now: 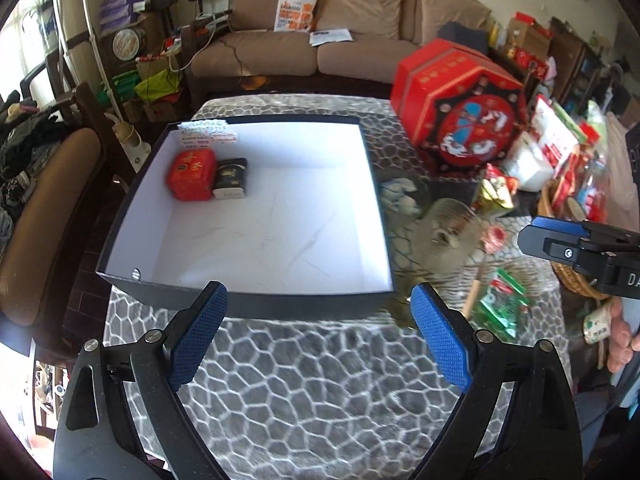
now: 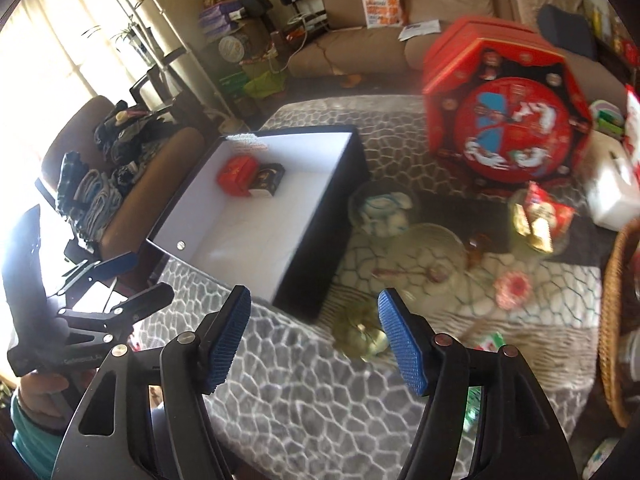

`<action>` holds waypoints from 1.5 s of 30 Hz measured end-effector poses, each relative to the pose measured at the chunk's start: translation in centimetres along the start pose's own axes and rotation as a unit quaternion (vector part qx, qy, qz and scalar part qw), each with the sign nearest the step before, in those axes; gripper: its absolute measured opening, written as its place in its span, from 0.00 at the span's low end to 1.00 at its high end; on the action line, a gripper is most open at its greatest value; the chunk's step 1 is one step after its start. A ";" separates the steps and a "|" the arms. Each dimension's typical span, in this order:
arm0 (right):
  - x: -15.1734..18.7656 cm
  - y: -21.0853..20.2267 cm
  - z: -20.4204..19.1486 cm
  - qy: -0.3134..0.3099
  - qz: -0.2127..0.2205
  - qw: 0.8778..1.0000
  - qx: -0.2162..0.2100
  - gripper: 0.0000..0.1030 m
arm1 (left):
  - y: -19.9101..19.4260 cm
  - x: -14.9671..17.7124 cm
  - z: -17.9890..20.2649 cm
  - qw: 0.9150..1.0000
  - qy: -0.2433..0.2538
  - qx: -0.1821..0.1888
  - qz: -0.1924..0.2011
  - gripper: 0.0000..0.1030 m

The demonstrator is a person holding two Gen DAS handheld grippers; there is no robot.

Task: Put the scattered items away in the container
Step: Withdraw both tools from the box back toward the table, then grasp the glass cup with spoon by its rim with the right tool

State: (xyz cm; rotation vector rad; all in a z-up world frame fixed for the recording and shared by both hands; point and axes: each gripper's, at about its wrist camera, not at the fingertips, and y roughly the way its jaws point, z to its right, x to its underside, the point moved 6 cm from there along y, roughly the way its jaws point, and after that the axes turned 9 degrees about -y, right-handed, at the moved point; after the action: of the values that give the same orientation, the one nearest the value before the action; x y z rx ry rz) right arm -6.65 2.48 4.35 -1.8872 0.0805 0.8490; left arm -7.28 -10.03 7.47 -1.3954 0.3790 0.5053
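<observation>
A black box with a white inside [image 1: 280, 248] stands on the patterned table; it also shows in the right wrist view [image 2: 320, 264]. In its far left corner lie a red tin [image 1: 191, 174] [image 2: 236, 176] and a small black tin [image 1: 230, 178] [image 2: 269, 179]. My left gripper [image 1: 320, 336] is open and empty just before the box's near wall. My right gripper [image 2: 316, 340] is open and empty above the table, near a gold-green packet [image 2: 360, 336]. Scattered to the right of the box lie a green packet [image 1: 502, 304], a red-and-gold snack bag [image 2: 540, 216] and a pink round item [image 2: 514, 286].
A large red octagonal gift box [image 1: 460, 112] [image 2: 508, 108] stands at the back right. Glass bowls [image 2: 380, 208] hold wrapped sweets. A white box [image 2: 612, 192] and a wicker basket [image 2: 612, 320] sit at the right. A sofa [image 1: 320, 20] is behind; a chair [image 1: 44, 220] left.
</observation>
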 end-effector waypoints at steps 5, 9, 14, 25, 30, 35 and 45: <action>2.5 -2.0 2.2 0.016 0.011 1.000 0.015 0.77 | -0.2 1.6 3.3 1.000 -0.001 0.015 0.003 0.98; 4.8 -3.5 5.7 0.054 0.016 0.998 0.015 0.81 | 0.3 3.0 5.5 0.999 -0.015 0.049 0.001 1.00; 8.1 -4.8 10.5 0.093 0.020 0.995 0.033 0.82 | 3.0 5.0 8.0 0.998 -0.003 0.054 -0.018 1.00; 13.4 -4.2 14.9 0.035 0.055 0.992 0.111 0.82 | 7.6 9.4 12.1 0.994 0.014 0.103 0.035 1.00; 14.9 -2.0 16.0 0.038 0.045 0.993 0.098 0.82 | 9.7 9.9 12.7 0.993 0.003 0.114 0.032 1.00; 15.0 -0.2 16.7 0.059 0.033 0.996 0.063 0.74 | 10.8 8.9 12.5 0.993 -0.016 0.110 0.034 1.00; 3.8 5.2 15.6 0.132 -0.016 0.991 -0.032 0.55 | 14.2 2.6 12.5 0.992 -0.112 0.046 0.020 0.74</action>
State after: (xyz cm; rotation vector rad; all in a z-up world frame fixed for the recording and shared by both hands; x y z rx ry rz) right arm -14.04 14.00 -5.50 -2.0481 0.1865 0.5810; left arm -13.36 4.04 -3.92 -1.2291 0.2448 0.6625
